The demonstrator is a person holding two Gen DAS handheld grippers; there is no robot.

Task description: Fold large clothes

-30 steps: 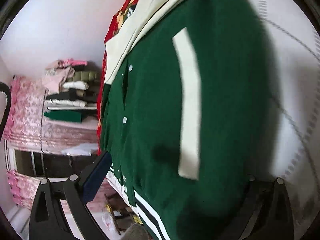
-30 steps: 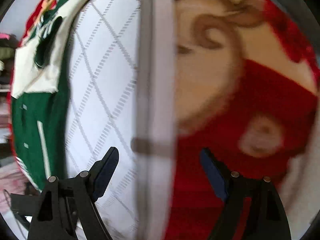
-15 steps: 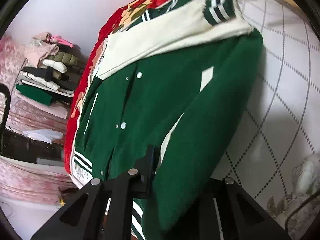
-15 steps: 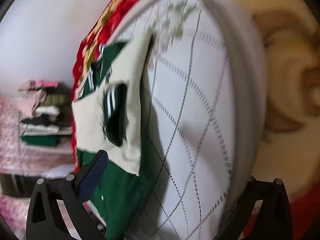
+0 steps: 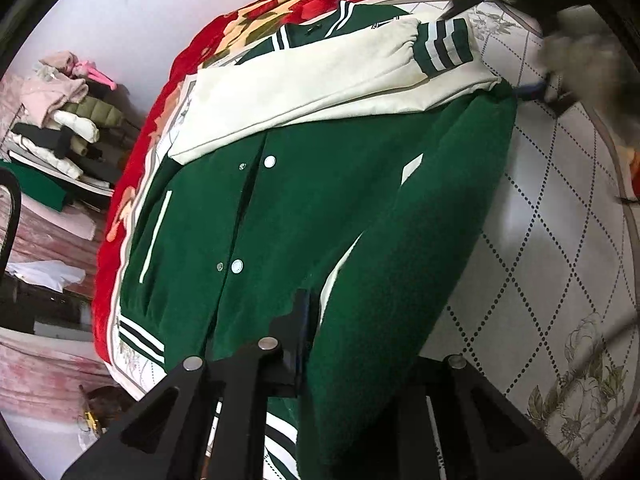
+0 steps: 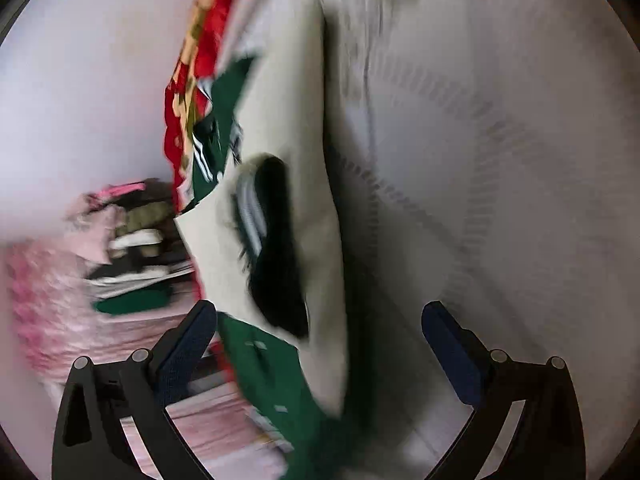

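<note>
A green varsity jacket with cream sleeves lies on a white quilted bed cover. The cream sleeves are folded across its chest. My left gripper is shut on the jacket's green bottom edge, which is bunched up between the fingers. My right gripper is open and empty, close above the cream sleeve and its striped green cuff. The right wrist view is blurred by motion. My right gripper also shows in the left wrist view, beside the cuff.
A red flowered blanket lies under the bed cover and hangs over the bed's left edge. A stack of folded clothes sits on a shelf by the wall at the left. Pink fabric hangs below.
My left gripper shut on the jacket's bottom edge and lifted it. My right gripper swung from the bed's edge toward the folded sleeves and cuff.
</note>
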